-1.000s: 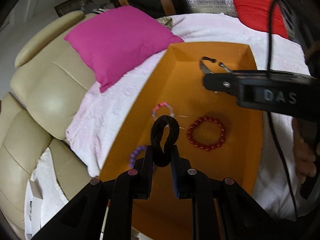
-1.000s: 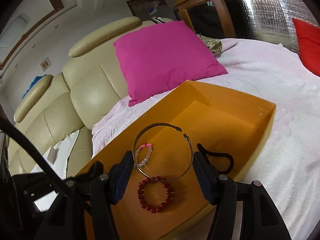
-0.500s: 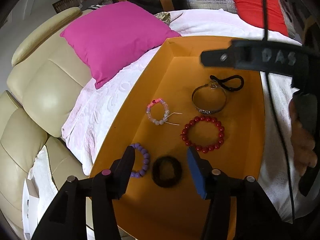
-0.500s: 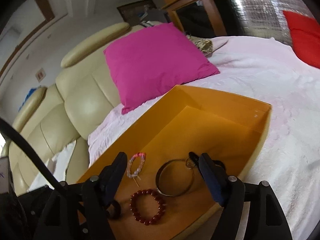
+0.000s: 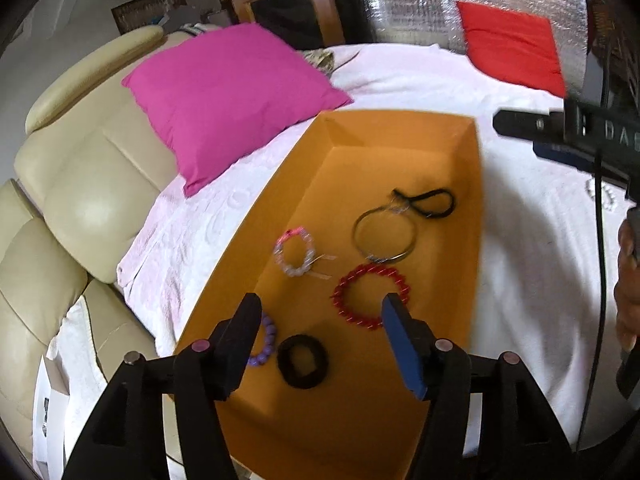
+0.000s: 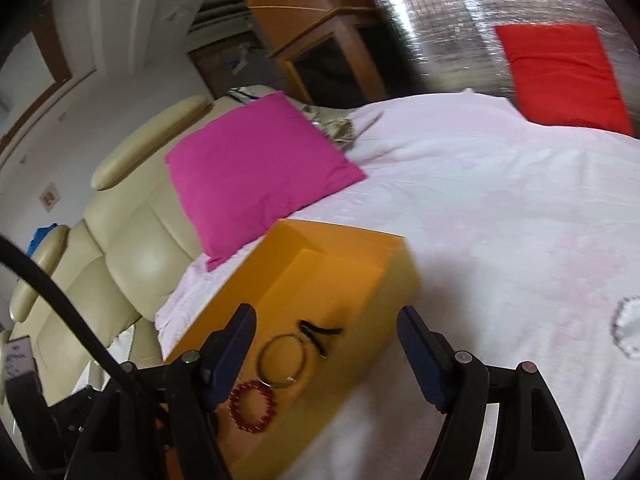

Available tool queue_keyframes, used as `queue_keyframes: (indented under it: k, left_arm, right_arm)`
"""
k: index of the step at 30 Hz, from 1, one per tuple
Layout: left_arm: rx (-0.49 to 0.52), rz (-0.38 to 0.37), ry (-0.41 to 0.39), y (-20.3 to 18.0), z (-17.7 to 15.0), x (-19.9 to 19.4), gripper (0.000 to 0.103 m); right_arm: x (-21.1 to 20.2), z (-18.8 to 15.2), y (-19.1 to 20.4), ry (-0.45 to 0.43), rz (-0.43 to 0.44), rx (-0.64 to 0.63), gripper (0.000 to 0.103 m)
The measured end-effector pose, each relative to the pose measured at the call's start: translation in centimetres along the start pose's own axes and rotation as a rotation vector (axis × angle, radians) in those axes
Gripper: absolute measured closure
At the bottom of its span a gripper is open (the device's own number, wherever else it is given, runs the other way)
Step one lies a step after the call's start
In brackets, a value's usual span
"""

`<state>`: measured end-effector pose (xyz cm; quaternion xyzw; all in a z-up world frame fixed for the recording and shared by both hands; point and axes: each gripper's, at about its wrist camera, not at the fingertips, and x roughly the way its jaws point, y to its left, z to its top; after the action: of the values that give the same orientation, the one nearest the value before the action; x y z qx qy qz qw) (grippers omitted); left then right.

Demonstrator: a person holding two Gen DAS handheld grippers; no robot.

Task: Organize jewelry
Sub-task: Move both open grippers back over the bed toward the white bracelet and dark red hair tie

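Both tongs stand wide apart and hold nothing. Left tongs [image 5: 320, 330] hover over the near end of the orange box [image 5: 476, 216], which lies on a bed covered with a white blanket [image 5: 520, 280]. Inside the box the jewelry lies loose on the floor of it: a black hair tie [image 5: 303, 361] between the left fingers, a purple bead bracelet [image 5: 267, 340] just beside it and partly hidden by the left finger, a red bead bracelet [image 5: 370, 295] further in, a pale pink bead bracelet [image 5: 295, 251] to its left, and a thin metal bangle [image 5: 384, 234] beyond the red one. A black cord loop [image 5: 426, 202] lies at the far rim of the bangle (whether the two touch is hard to tell through the blur).

Right tongs [image 6: 326, 348] hang over the right-hand edge of the box, with part of the blanket showing between the fingers. From this view the bangle, the cord loop and the red bracelet show inside the box. A small white bead bracelet [image 6: 628, 328] lies on the blanket, well apart from the box to its right.

A pink pillow [image 5: 228, 100] leans at the cream headboard [image 5: 80, 184], and a red pillow [image 5: 512, 46] sits at the far side of the bed.
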<state>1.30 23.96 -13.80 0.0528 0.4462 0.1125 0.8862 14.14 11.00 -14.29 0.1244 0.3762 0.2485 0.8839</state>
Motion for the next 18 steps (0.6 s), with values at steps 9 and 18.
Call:
queue_keyframes:
  k: [9,18]
  left_arm:
    - [0.041,-0.038,-0.051,-4.8,1.7,-2.5,0.036]
    - [0.122,-0.044,-0.138,-10.0,3.8,-6.3,0.033]
  right_arm:
    - [-5.2,0.4,-5.6,-0.022,-0.139,0.061,0.027]
    - [-11.1,0.9,-10.9,-0.089,-0.219,0.125,0.027]
